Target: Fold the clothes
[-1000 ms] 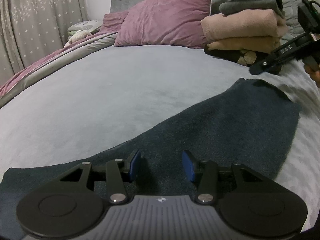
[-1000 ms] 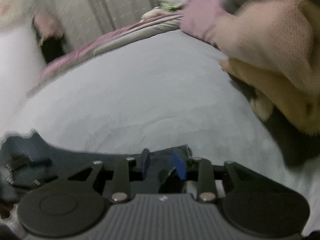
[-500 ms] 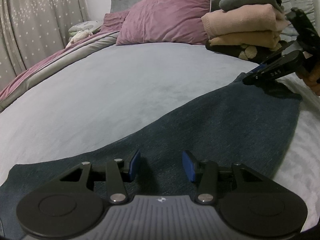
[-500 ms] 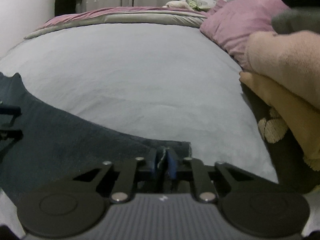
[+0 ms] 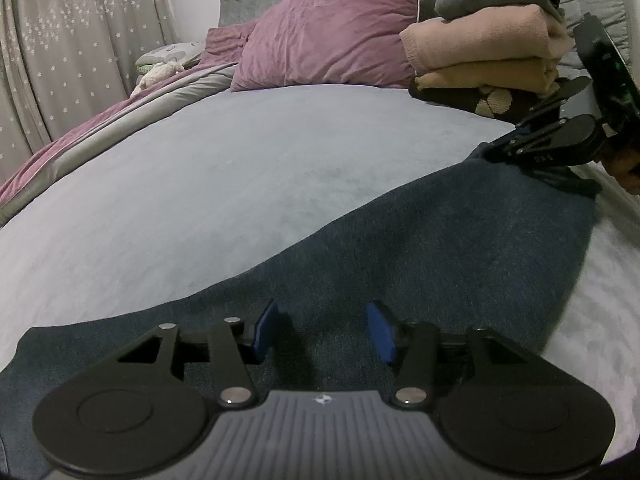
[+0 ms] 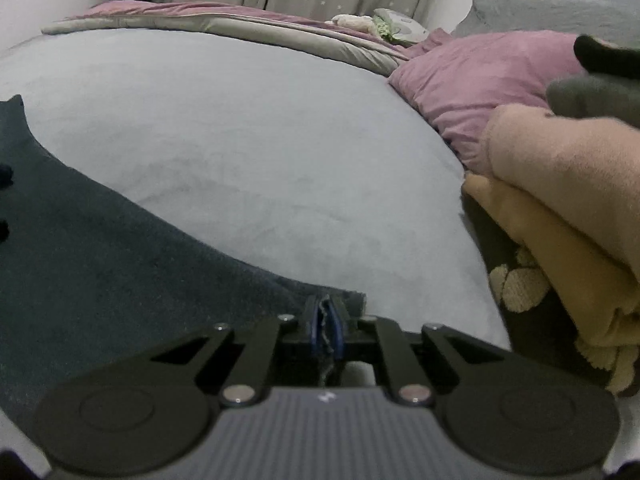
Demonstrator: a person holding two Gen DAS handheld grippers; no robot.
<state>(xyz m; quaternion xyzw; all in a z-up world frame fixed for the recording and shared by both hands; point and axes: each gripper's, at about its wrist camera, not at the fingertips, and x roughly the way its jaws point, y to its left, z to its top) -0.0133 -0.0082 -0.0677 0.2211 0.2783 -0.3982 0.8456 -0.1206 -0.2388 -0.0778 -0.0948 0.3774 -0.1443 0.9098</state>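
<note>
Since a second earlier, the right gripper (image 6: 328,330) had swung in from beside the folded stack (image 5: 484,40) and clamped its blue pads on the far right corner of the dark cloth (image 5: 440,248) — a flat, fuzzy knit spread across the pale grey bedspread (image 5: 220,168). Directly over the cloth's near edge, the left gripper (image 5: 322,330) hovered with pads wide apart — empty.

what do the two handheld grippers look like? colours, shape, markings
Both match: the left gripper and right gripper have a grey ribbed body with a small white logo, two round black discs at the sides, black linkage arms with silver pivot screws, and blue finger pads. From the left wrist view, the right gripper's side shows white lettering, too small to read. No cables or sleeves visible.
</note>
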